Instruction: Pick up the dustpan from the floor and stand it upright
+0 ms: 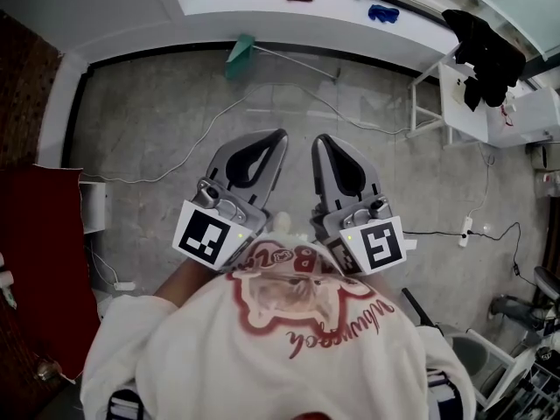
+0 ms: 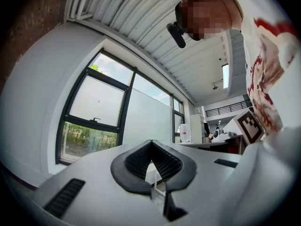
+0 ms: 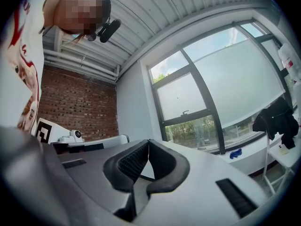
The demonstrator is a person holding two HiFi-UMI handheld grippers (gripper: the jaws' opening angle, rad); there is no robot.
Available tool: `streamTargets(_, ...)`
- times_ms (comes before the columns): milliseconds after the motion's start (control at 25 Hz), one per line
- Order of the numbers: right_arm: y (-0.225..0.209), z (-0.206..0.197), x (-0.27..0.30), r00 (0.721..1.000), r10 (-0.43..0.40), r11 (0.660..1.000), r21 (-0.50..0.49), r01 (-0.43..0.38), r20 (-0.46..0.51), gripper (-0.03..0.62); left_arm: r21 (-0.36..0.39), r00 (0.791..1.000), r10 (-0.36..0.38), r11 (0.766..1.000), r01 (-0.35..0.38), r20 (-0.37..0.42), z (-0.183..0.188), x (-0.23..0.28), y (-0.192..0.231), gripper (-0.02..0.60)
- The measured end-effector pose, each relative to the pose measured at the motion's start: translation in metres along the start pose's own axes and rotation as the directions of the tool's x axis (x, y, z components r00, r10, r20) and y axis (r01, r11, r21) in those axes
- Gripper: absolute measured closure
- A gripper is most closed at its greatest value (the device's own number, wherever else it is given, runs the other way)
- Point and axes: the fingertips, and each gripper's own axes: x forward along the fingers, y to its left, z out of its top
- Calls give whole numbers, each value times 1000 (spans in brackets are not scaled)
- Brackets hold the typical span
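Red cloth (image 1: 48,261): one, far left. White cable (image 1: 188,151): one, crossing floor between grippers and dustpan. Dustpan (image 1: 239,55): one, teal, lying by far wall. Left gripper (image 1: 278,136): clenched, empty. Right gripper (image 1: 318,140): likewise. Black garment (image 1: 486,46): one, on bench (image 1: 459,99).

The dustpan (image 1: 239,55) and a white cable (image 1: 188,156) lie on the grey floor (image 1: 149,116).

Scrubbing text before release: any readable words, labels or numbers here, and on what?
None can be read for sure.
Red script print on the shirt: upside down and creased, unreadable.
Square markers on the left tool and right tool: black-and-white patterns, no letters.
No other print shows.
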Motion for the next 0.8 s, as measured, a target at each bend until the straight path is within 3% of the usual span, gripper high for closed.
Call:
streamTargets(360, -15, -1, 16, 999, 34, 999, 18, -34, 11, 569, -44, 998, 65, 997, -65, -3, -8, 13, 15, 563)
streamTargets(800, -68, 7, 61, 1000, -4, 1000, -23, 5, 22, 569, -24, 1000, 9, 1000, -8, 24, -8, 80, 53, 563)
